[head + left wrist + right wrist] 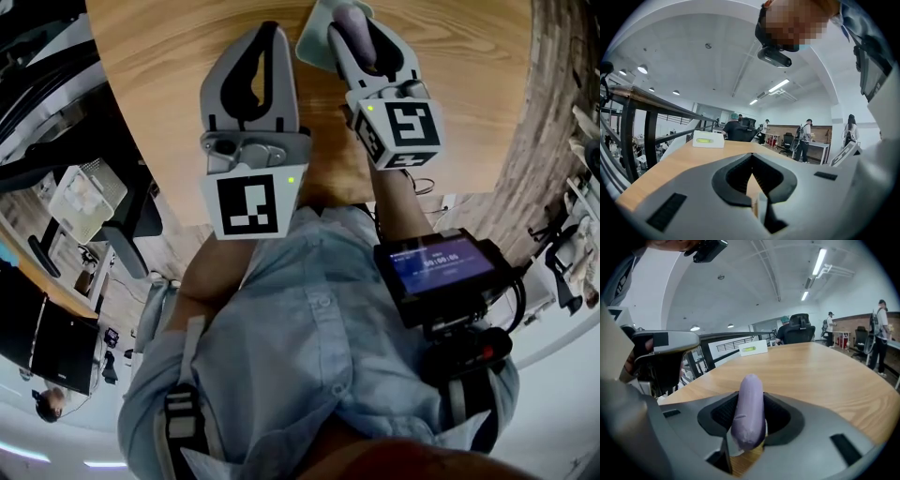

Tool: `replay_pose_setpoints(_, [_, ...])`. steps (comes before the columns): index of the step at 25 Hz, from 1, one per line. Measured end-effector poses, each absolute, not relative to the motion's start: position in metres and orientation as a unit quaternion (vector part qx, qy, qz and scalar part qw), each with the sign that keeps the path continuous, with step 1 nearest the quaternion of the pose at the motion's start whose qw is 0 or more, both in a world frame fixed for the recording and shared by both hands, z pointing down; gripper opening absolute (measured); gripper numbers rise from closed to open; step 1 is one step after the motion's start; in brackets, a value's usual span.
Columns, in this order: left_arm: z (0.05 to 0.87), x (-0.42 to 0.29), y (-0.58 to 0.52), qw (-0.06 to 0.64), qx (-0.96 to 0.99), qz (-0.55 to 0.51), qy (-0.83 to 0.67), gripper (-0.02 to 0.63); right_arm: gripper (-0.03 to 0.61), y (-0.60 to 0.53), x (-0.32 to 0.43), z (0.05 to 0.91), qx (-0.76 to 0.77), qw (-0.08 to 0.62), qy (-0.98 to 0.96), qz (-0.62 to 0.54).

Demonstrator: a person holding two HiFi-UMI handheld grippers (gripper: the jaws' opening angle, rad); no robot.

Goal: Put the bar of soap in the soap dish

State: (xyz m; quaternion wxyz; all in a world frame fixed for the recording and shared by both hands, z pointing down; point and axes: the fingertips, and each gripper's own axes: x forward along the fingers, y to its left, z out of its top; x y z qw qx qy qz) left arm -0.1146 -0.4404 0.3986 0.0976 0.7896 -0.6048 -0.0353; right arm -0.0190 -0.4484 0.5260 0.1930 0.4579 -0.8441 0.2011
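Note:
My right gripper [356, 21] is shut on the purple bar of soap [351, 22], which stands on edge between its dark pads [776, 416]. In the right gripper view the soap [748, 414] fills the gap between the jaws. A pale green soap dish [315, 42] lies on the wooden table [169, 56], right beneath the soap and the gripper's tip. Whether soap and dish touch I cannot tell. My left gripper [269, 30] hovers just left of the dish. Its jaws [752, 160] meet at the tips with nothing between them.
A white box with a green label [708, 138] [753, 348] sits at the table's far end. The table's curved edge [141, 159] runs close to the person's body. A screen device [441, 267] is strapped to the right forearm. Office chairs, a railing and people stand beyond.

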Motion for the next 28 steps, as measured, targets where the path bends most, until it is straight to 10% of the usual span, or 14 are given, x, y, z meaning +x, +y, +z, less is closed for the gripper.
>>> replay_pose_setpoints(28, [0.369,-0.122,-0.415,0.070,0.774,-0.044,-0.628,0.008,0.179,-0.428,-0.022,0.493,0.429,0.167,-0.872,0.168])
